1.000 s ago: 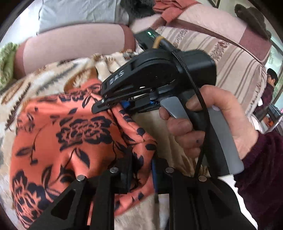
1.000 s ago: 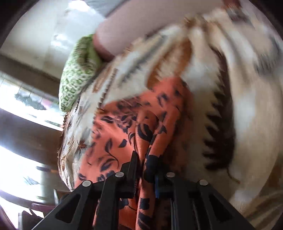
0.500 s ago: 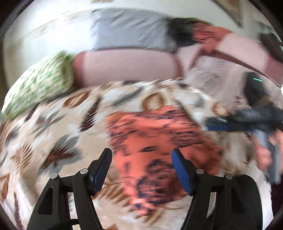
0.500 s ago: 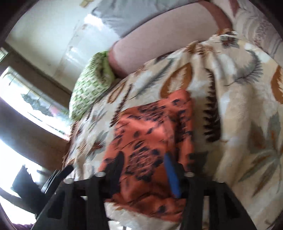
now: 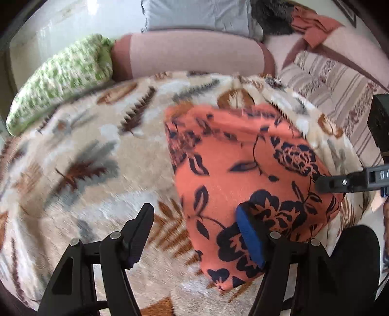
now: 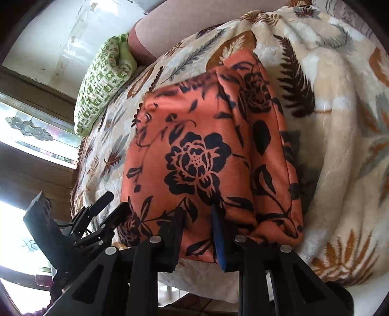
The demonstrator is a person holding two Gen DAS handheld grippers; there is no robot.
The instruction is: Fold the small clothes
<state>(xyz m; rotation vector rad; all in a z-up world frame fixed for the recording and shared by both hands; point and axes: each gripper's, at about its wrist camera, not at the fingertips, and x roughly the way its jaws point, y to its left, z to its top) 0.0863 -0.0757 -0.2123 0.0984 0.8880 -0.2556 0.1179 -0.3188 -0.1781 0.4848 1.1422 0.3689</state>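
Holding your left tongs (image 5: 194,233) parted and empty beside the folded orange floral garment (image 6: 209,155) lying on the leaf-print blanket (image 5: 97,155), you have just narrowed your right tongs (image 6: 198,233) at its near edge, gripping nothing, apparently to check the fold.

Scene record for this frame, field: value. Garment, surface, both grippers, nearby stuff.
garment: orange floral cloth, folded, lying flat
surface: leaf-print blanket over a sofa
left gripper: open, nothing between its fingers; one finger over the blanket, the blue-padded one over the cloth's near edge
right gripper: fingers narrowly apart at the cloth's near edge, have just been closing; whether they pinch it is unclear
nearby: green patterned cushion at the blanket's far left; grey pillow on the sofa back
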